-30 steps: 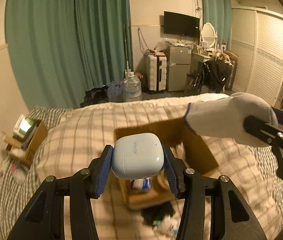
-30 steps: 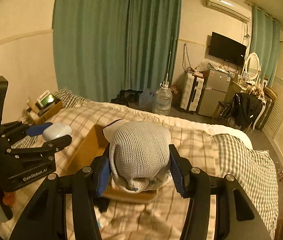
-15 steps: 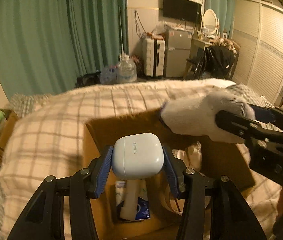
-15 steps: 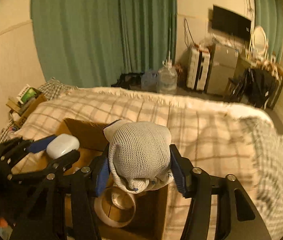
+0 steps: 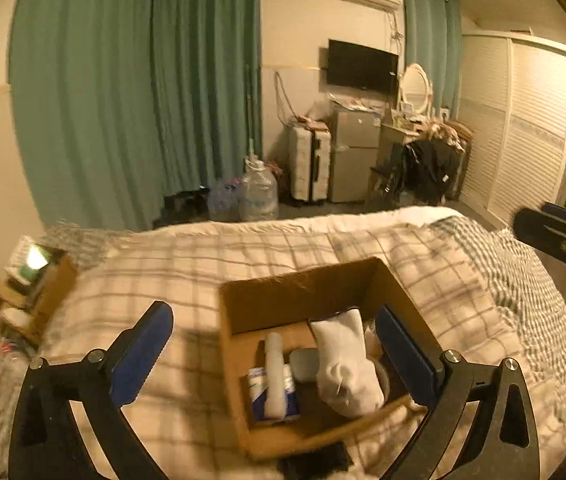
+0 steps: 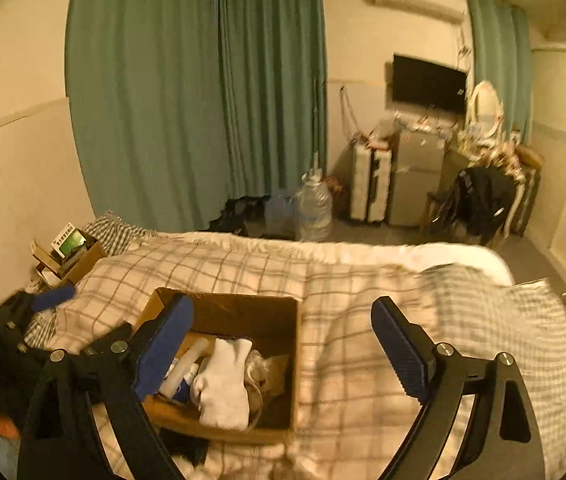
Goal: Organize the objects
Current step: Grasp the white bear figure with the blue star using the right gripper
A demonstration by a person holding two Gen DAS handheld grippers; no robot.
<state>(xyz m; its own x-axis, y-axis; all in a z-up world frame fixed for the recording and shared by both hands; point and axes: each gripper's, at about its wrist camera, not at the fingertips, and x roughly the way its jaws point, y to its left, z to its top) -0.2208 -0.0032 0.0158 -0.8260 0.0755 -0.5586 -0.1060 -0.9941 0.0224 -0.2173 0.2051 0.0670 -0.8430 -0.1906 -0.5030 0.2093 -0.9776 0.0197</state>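
Observation:
An open cardboard box (image 5: 303,300) lies on the plaid bed; it also shows in the right wrist view (image 6: 243,312). Inside lie a white sock (image 5: 343,364), a grey earbud case (image 5: 303,364), a white tube (image 5: 274,376) and a blue-white packet (image 5: 257,392). The sock (image 6: 223,380) and tube (image 6: 183,368) show in the right wrist view too. My left gripper (image 5: 279,356) is open and empty above the box. My right gripper (image 6: 279,348) is open and empty above the box's right side.
The bed carries a plaid blanket (image 5: 187,264). A small box of books (image 5: 31,276) sits at the bed's left. A dark object (image 5: 315,460) lies by the box's near edge. Beyond the bed stand water jugs (image 5: 257,196), a suitcase (image 5: 309,164) and a fridge (image 5: 355,156).
Both grippers opened. The earbud case left my left gripper and the sock left my right gripper; both now lie in the box. Both grippers drew back and up.

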